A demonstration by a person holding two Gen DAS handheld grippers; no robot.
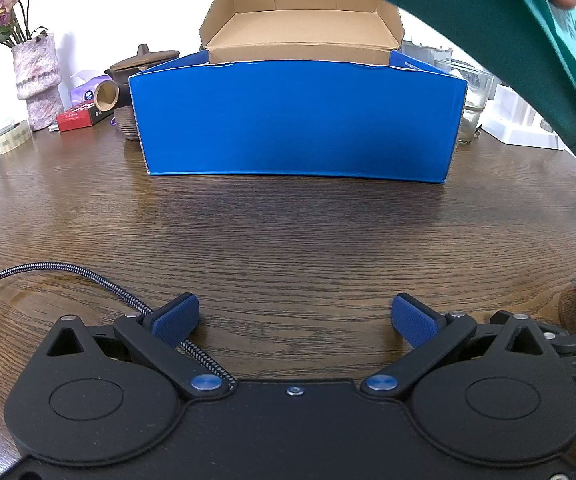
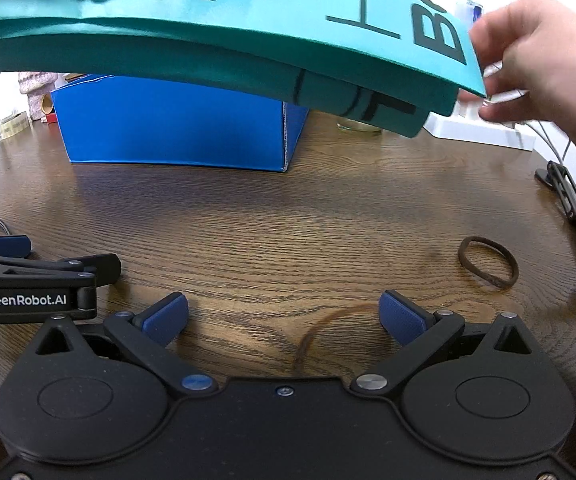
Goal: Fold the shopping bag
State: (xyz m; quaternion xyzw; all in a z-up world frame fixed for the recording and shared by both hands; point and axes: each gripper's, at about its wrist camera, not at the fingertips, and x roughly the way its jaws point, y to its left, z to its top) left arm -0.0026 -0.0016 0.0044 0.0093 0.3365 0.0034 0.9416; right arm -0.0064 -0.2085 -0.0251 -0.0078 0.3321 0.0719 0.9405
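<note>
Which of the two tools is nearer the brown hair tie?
The right tool: the hair tie lies on the table just ahead to its right. The left tool sits farther over.

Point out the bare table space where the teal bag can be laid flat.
The widest free patch is the wood between the blue box and the two open claws, left claw and right claw. To the right it ends at the brown hair tie. Behind and left of the box it is crowded: vase, teapot, tape roll.
</note>
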